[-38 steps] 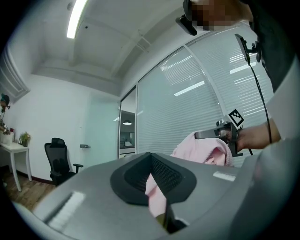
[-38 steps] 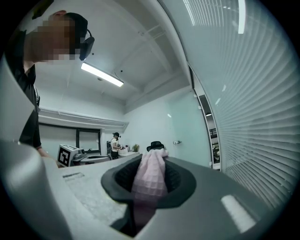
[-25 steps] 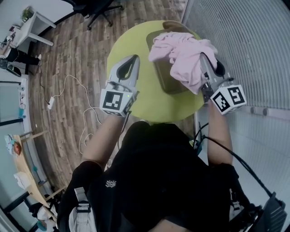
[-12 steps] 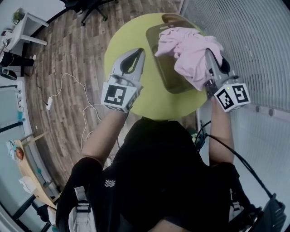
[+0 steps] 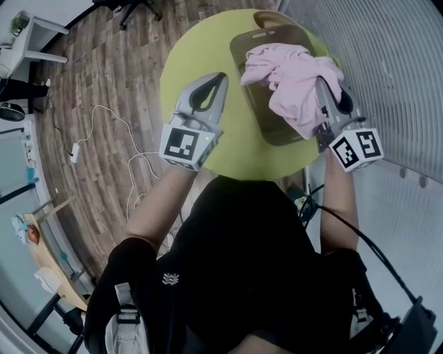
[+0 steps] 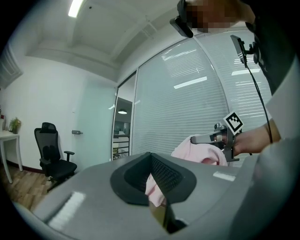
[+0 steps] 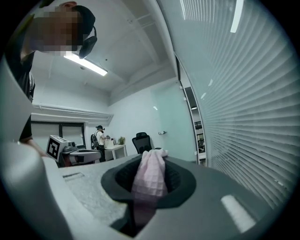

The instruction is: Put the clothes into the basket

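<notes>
A pink garment (image 5: 294,79) hangs bunched from my right gripper (image 5: 324,86), which is shut on a fold of it (image 7: 149,180). The cloth droops over the brown basket (image 5: 275,131) standing on the round yellow-green table (image 5: 201,48). In the right gripper view the cloth fills the gap between the jaws of the right gripper (image 7: 152,161). My left gripper (image 5: 219,79) hovers over the table's left half, beside the basket, shut and holding nothing. The left gripper view looks past the closed left gripper (image 6: 151,157) at the garment (image 6: 201,151) and the right gripper (image 6: 208,138).
A glass wall with blinds (image 5: 387,69) runs close along the table's right side. On the wooden floor to the left lies a white cable (image 5: 104,131), with a white desk (image 5: 28,34) and an office chair (image 5: 131,7) further off. A person (image 7: 99,137) stands far back.
The left gripper has drifted a little toward the basket. The right gripper still holds the pink garment above the basket, almost in the same place.
</notes>
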`<state>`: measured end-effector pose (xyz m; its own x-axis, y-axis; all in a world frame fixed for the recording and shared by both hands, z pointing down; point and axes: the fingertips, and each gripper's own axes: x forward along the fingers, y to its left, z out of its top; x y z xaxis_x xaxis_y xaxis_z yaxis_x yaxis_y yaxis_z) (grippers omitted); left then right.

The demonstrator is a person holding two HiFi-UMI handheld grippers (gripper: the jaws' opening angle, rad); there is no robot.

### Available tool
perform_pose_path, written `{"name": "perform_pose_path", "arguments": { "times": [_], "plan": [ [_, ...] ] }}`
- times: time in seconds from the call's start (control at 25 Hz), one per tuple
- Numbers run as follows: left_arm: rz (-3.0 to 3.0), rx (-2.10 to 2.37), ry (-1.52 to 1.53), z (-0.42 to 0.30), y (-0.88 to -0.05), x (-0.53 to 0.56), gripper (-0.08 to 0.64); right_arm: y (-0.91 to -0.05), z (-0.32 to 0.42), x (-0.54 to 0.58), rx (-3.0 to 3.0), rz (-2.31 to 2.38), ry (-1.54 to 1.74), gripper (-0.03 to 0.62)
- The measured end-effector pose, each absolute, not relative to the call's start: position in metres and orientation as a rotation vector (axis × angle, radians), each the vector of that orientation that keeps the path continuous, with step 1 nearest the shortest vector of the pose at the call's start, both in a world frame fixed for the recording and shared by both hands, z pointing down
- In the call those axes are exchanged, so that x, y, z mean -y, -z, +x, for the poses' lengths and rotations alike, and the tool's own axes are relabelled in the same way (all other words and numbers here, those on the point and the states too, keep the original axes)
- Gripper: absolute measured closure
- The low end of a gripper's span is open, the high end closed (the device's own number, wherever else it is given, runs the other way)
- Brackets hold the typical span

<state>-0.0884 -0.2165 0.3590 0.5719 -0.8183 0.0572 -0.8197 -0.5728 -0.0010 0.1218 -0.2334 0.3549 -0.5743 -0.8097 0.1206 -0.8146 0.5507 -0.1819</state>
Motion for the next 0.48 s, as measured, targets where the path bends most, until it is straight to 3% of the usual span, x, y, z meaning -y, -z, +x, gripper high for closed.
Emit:
{"name": "perform_pose_path", "arguments": {
  "times": [0.48],
  "plan": [
    [2.705,1.399,-0.1,-0.087,-0.397,0.232,0.554,-0.408,0.111,0.253,2.678,1.368,-0.431,0.523]
  ]
}}
